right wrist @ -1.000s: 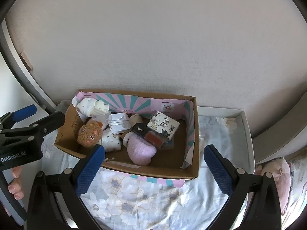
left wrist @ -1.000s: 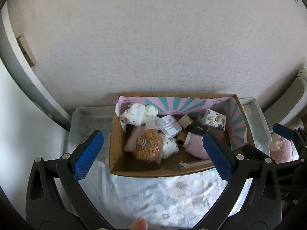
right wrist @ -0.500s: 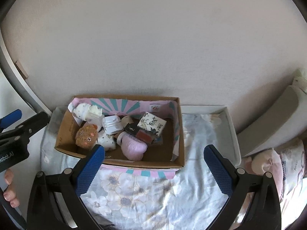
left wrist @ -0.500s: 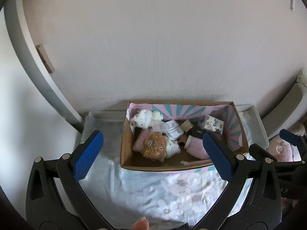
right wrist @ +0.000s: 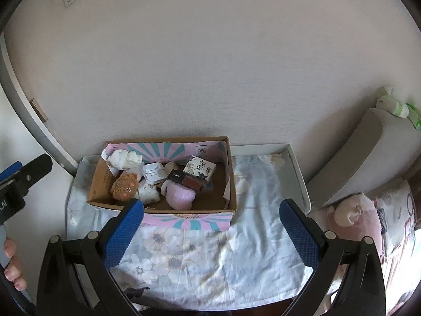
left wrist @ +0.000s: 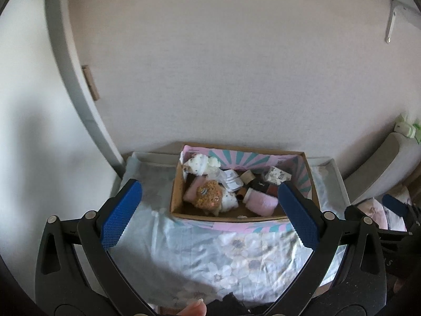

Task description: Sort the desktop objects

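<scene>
A cardboard box (left wrist: 177, 189) (right wrist: 232, 184) with a pink and teal lining stands at the back of a small table against the wall. In it lie a brown plush toy (left wrist: 208, 197) (right wrist: 125, 185), a pink fuzzy roll (left wrist: 261, 201) (right wrist: 180, 197), a white floral box (left wrist: 277, 176) (right wrist: 200, 168), a white charger (right wrist: 155, 172), a dark case (right wrist: 181, 177) and a white spotted toy (left wrist: 198, 164) (right wrist: 121, 159). My left gripper (left wrist: 210, 214) is open and empty, well back from the box. My right gripper (right wrist: 211, 226) is open and empty, also back from it.
The table wears a pale floral cloth (left wrist: 210, 258) (right wrist: 263, 210) and has a white raised rim (right wrist: 297, 173). A grey chair back (right wrist: 368, 152) and a pink plush cushion (right wrist: 355, 210) stand to the right. The left gripper shows at the left edge of the right wrist view (right wrist: 15, 184).
Both grippers have pulled back and up from the box, which now looks smaller and farther. Both stay open and empty; the box contents have not moved.
</scene>
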Action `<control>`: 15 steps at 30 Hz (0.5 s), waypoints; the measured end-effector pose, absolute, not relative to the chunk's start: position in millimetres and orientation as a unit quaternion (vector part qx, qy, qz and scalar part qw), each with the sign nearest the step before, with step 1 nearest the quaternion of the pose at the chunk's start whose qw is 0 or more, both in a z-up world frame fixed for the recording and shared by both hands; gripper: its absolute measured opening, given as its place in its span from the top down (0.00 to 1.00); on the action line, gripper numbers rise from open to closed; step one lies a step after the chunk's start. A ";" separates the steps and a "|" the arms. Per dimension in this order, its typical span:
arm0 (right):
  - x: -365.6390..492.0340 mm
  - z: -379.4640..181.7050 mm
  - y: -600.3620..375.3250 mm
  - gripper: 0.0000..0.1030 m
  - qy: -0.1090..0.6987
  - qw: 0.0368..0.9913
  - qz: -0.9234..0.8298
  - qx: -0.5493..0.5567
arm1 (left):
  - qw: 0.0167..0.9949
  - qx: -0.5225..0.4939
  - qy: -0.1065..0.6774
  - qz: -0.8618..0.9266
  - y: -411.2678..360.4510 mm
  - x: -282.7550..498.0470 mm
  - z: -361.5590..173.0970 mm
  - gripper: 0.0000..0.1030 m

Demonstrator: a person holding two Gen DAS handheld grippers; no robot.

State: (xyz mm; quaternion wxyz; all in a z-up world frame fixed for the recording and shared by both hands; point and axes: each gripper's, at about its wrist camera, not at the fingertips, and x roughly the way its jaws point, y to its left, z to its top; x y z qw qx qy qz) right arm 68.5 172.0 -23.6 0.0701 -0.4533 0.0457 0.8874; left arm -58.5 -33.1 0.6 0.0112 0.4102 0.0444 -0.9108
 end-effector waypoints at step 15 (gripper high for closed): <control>83.4 -18.3 168.2 0.00 0.043 0.073 0.894 -0.441 | 0.007 0.412 0.028 -0.911 -26.4 -48.2 -1.3 0.00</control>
